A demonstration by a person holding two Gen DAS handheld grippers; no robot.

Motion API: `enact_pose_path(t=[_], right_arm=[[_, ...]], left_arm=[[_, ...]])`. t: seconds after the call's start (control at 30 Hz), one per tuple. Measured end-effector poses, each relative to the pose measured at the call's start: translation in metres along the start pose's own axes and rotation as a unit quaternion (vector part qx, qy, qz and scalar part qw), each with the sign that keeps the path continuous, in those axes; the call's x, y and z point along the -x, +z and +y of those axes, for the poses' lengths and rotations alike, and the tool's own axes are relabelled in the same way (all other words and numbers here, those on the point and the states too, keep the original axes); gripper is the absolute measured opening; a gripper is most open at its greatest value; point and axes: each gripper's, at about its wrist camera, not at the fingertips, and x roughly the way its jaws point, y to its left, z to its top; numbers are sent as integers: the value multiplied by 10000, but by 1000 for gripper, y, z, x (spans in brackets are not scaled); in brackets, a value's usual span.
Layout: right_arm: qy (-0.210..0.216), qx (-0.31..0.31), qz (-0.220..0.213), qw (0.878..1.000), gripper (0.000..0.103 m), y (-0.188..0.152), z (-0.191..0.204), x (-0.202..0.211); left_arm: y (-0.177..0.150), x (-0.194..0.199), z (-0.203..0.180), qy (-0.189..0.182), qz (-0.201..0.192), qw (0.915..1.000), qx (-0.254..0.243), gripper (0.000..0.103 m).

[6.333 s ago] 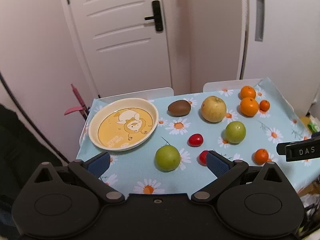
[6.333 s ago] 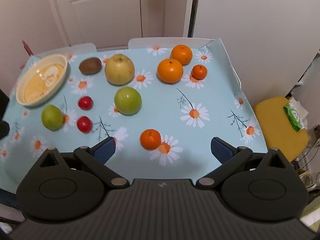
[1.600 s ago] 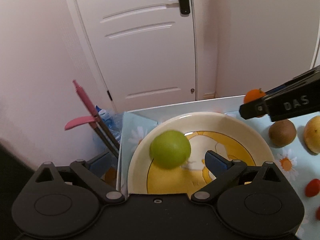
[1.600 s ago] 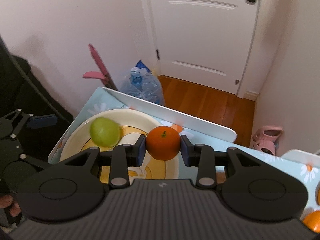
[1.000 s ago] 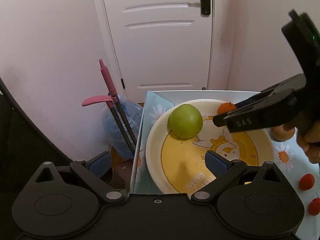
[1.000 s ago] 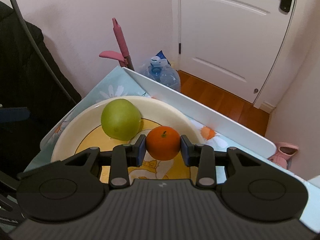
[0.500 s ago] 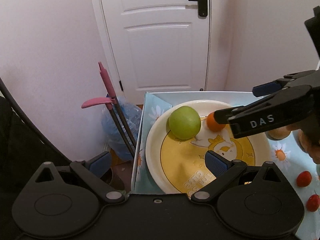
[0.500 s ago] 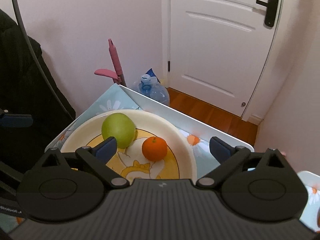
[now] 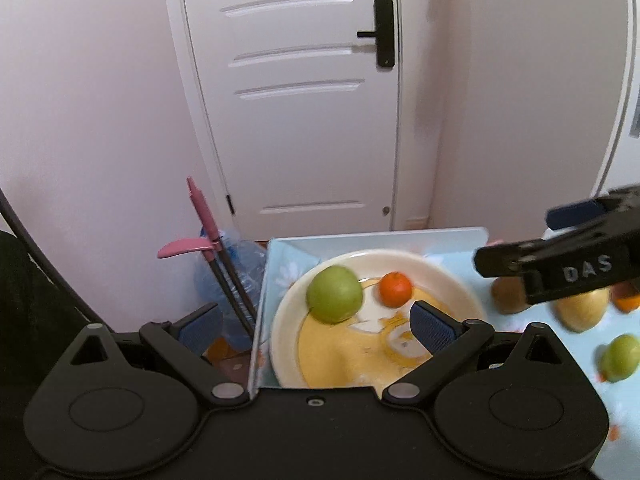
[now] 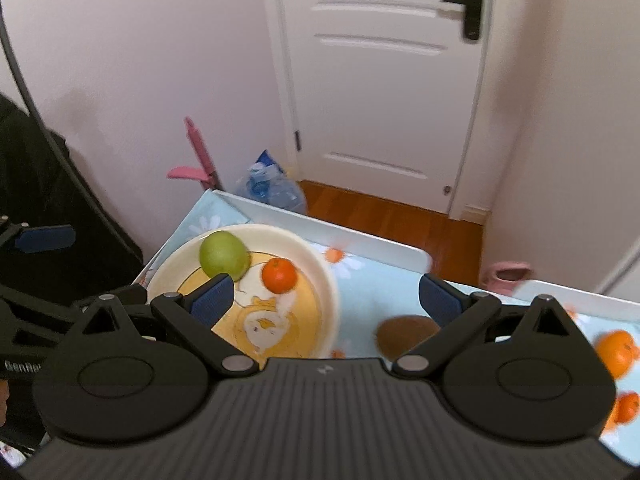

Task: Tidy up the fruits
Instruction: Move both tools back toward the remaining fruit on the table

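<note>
A cream plate [image 9: 460, 286] with a yellow cartoon centre holds a green apple [image 9: 334, 294] and a small orange [image 9: 395, 289]. In the right wrist view the plate [image 10: 320, 272] shows the apple [image 10: 223, 255] and the orange [image 10: 279, 275] side by side. My left gripper [image 9: 316, 326] is open and empty, just in front of the plate's near edge. My right gripper [image 10: 325, 296] is open and empty, raised above the plate's right side; it also shows in the left wrist view [image 9: 560, 256].
A kiwi [image 10: 406, 336], a yellow apple [image 9: 582, 312], a second green apple [image 9: 619, 357] and oranges [image 10: 614, 350] lie on the daisy tablecloth [image 10: 384, 280] right of the plate. A pink-handled tool [image 9: 204, 216] and a water bottle [image 10: 270, 190] stand beyond the table's left edge.
My right gripper, having let go of the small orange on the plate, has pulled back up and to the right. My left gripper has drawn back a little.
</note>
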Motion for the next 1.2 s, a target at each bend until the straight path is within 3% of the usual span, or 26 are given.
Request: enact_pose_path(t=[0.27,0.6,0.9,1.2], right_arm=[[-383,-185,-290,9987,103,-20,-50,70],[-447,-331,-341,9979,103,-68,-111,127],[-159,-129,-70,9998,103,-105,-148,138],[356,130,252,9990,103,-137,-176,109]], left_arm=[[6,35,-25,-149,-284,9995,-30,102],[-6,73,-82,-166,-422,9990,40,101],[-32,92,-141,-60,-321,9995,44,102],[-77,80,-190,-35,-93,9999,115,101]])
